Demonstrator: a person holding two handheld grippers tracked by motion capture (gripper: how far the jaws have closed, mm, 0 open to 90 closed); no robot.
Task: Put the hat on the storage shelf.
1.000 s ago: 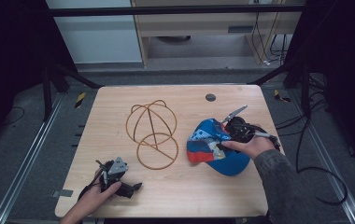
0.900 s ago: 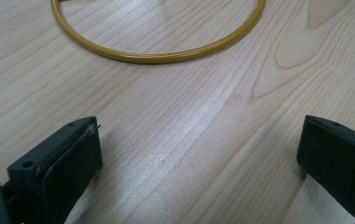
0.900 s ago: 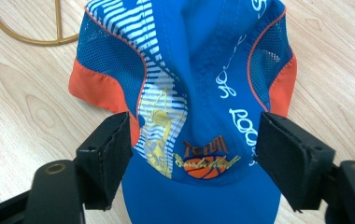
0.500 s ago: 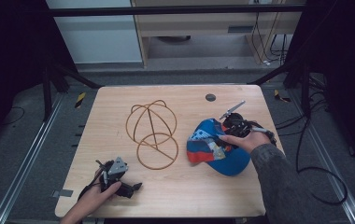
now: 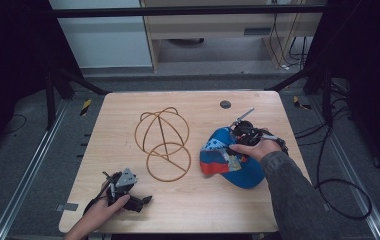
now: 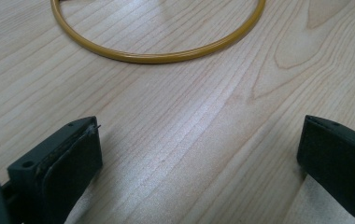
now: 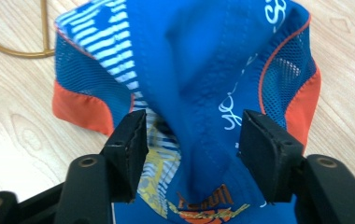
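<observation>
My right gripper (image 7: pixel 192 156) sits over the blue fabric cap with orange trim and mesh panels (image 5: pixel 230 157), jaws apart around a raised fold of cloth. The cap lies on the light wooden table (image 5: pixel 198 210), right of the gold wire hat stand (image 5: pixel 163 142). My left gripper (image 6: pixel 199 168) rests at the near-left edge, jaws wide apart, empty.

The wire frame (image 5: pixel 162 142) stands mid-surface, blocking a straight pass between left and right. The blue cap (image 5: pixel 230 159) fills the right side, just beside the frame. Bare surface (image 5: pixel 188 102) runs along the far edge and the near left, around the left gripper (image 5: pixel 145 199).
</observation>
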